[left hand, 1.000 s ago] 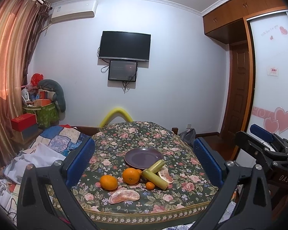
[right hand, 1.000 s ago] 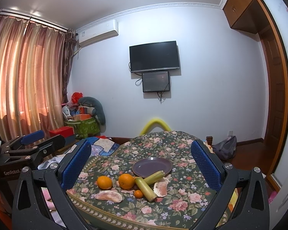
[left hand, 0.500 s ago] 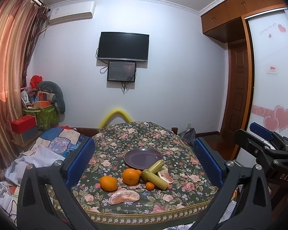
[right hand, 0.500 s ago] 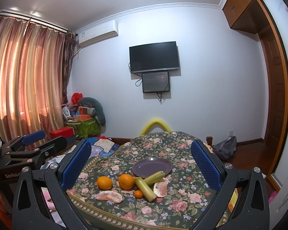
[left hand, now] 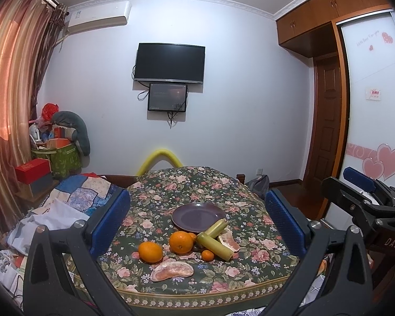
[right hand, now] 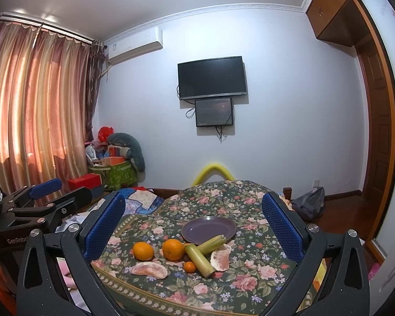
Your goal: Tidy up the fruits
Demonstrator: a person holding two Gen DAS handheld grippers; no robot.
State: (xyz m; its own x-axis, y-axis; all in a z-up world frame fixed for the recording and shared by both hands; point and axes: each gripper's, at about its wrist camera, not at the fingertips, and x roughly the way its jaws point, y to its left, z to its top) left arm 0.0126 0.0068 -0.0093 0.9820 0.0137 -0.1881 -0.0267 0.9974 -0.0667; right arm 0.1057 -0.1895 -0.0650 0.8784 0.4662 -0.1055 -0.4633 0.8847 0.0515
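Almost nothing has moved since the earlier frames: both of my views sit on the same scene, with only a slight drift of the left camera. From the left wrist I see my left gripper with its blue-padded fingers spread wide and holding nothing, well short of the fruit. The right gripper is likewise spread, its fingers bare and framing the table from a distance. A table covered in a dark floral cloth carries everything. A purple plate sits near its middle with nothing on it except the tip of one green cane piece leaning over its near rim. A second green cane piece lies crossed against the first, just in front of the plate. Beside them on the left is a large orange, and further left, apart from it, another orange. A small tangerine rests in front, touching the longer cane piece. One peeled pomelo segment lies nearest the table edge, and a second pomelo segment lies to the right of the cane pieces. On the far wall hangs a dark television, and curtains glow orange on the left.
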